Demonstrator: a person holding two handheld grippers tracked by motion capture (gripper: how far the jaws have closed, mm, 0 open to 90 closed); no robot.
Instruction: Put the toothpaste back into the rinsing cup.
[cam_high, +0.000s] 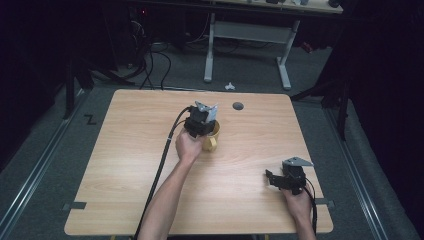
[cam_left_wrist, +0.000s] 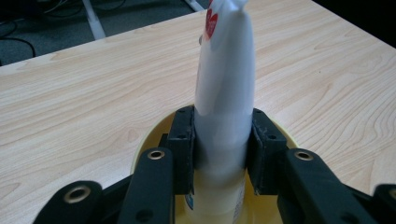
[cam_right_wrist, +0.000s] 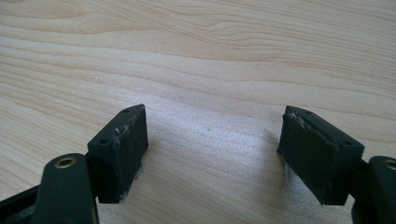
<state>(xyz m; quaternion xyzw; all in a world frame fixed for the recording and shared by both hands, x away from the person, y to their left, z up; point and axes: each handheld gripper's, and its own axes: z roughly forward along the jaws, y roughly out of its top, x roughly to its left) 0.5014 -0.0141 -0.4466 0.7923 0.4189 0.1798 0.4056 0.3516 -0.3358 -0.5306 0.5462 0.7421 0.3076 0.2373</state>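
Toward the far middle of the light wood-grain desk (cam_high: 125, 165), left tool (cam_high: 201, 121) sits over a yellow ceramic mug (cam_high: 213, 137) with its handle facing near. Left gripper view: jaws clamped on a white soft plastic tube (cam_left_wrist: 225, 79), both pads pressed against its sides just above the mug (cam_left_wrist: 140, 149) rim. Tube's long axis runs straight away from the tool, lower end down inside the mug. Judgement: next move is along that axis, either lowering further or releasing.

Right tool (cam_high: 280, 178) rests at the near right of the desk, well apart from the mug, jaws spread wide with nothing but bare desk (cam_right_wrist: 196, 70) between them. Left hand is clearly the nearer one.

Labels: red mark near the tube's far end, blue print near its base, neither legible.
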